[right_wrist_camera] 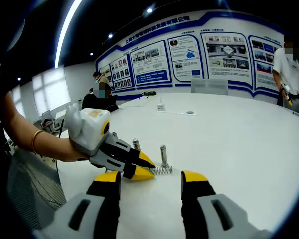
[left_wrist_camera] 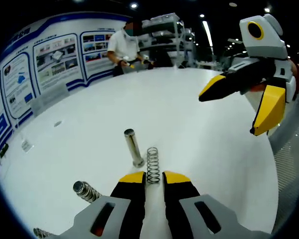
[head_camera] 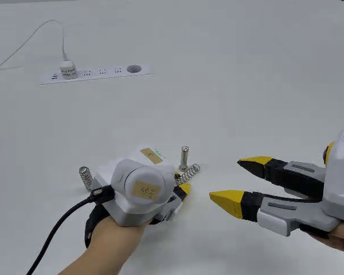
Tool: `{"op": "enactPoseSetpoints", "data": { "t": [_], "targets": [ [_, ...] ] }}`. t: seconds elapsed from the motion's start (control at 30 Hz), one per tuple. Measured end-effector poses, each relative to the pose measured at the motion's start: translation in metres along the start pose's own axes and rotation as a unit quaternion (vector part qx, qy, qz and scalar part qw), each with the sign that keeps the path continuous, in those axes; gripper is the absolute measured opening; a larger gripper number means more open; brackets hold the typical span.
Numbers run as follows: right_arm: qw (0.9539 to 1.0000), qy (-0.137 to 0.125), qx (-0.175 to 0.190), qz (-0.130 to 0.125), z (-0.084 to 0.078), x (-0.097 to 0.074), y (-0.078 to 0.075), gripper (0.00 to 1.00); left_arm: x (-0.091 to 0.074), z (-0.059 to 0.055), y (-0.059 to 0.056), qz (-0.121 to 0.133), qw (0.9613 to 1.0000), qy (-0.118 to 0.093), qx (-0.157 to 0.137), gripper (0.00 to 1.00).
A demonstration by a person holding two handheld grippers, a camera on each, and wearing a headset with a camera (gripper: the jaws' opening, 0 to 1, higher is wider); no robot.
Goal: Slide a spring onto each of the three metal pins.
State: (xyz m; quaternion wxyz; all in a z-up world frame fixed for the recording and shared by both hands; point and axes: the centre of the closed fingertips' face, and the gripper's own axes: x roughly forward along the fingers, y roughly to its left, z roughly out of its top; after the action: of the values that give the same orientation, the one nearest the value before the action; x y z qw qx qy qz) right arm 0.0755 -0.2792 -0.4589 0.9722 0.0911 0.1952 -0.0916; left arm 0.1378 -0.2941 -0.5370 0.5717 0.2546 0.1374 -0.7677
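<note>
Spring (left_wrist_camera: 153,162) lying on white bench (head_camera: 246,86) just beside bare upright pin (left_wrist_camera: 132,147), left claw (left_wrist_camera: 153,175) pinched on its near end, right claw (head_camera: 225,179) spread open nearby, second pin (head_camera: 85,176) already spring-sleeved.

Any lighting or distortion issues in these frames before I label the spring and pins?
Head view: flat, even light, the white table nearly washes out, shadows under the right gripper faint. Left gripper view: strong fisheye bends the table edge, yet the spring and bare pin are sharp. Right gripper view: ceiling light strip glares; left gripper is crisp.
</note>
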Motion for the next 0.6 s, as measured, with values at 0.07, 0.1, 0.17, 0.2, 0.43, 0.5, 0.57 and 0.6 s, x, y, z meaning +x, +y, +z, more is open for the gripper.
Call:
{"op": "enactPoseSetpoints", "data": {
  "t": [0.07, 0.1, 0.17, 0.2, 0.43, 0.5, 0.57, 0.6],
  "targets": [
    [1.0, 0.0, 0.004, -0.003, -0.001, -0.001, -0.001, 0.5, 0.001, -0.002, 0.0, -0.001, 1.0, 0.003, -0.002, 0.13],
    [1.0, 0.001, 0.005, -0.004, -0.001, -0.001, -0.002, 0.5, 0.001, -0.002, 0.0, 0.0, 1.0, 0.005, -0.003, 0.12],
    [1.0, 0.001, 0.005, -0.008, -0.002, -0.001, -0.004, 0.5, 0.001, -0.002, 0.001, 0.0, 1.0, 0.003, -0.003, 0.12],
    [0.9999, 0.001, 0.006, -0.008, -0.002, -0.002, -0.004, 0.5, 0.001, -0.002, 0.001, 0.001, 1.0, 0.004, -0.003, 0.12],
    [0.9993, 0.005, 0.026, -0.025, -0.006, -0.003, -0.012, 0.49, 0.0, -0.003, -0.003, -0.006, 0.9999, 0.006, -0.011, 0.1],
    [0.9988, 0.004, 0.037, -0.033, -0.007, -0.004, -0.017, 0.48, 0.0, -0.003, -0.004, -0.008, 0.9999, 0.007, -0.013, 0.1],
    [0.9979, -0.001, 0.055, -0.034, -0.004, -0.005, -0.017, 0.48, -0.003, -0.002, -0.004, -0.006, 0.9999, 0.005, -0.012, 0.1],
    [0.9977, -0.003, 0.057, -0.035, -0.003, -0.006, -0.018, 0.48, -0.004, -0.001, -0.005, -0.007, 0.9999, 0.003, -0.012, 0.1]
  ]
}}
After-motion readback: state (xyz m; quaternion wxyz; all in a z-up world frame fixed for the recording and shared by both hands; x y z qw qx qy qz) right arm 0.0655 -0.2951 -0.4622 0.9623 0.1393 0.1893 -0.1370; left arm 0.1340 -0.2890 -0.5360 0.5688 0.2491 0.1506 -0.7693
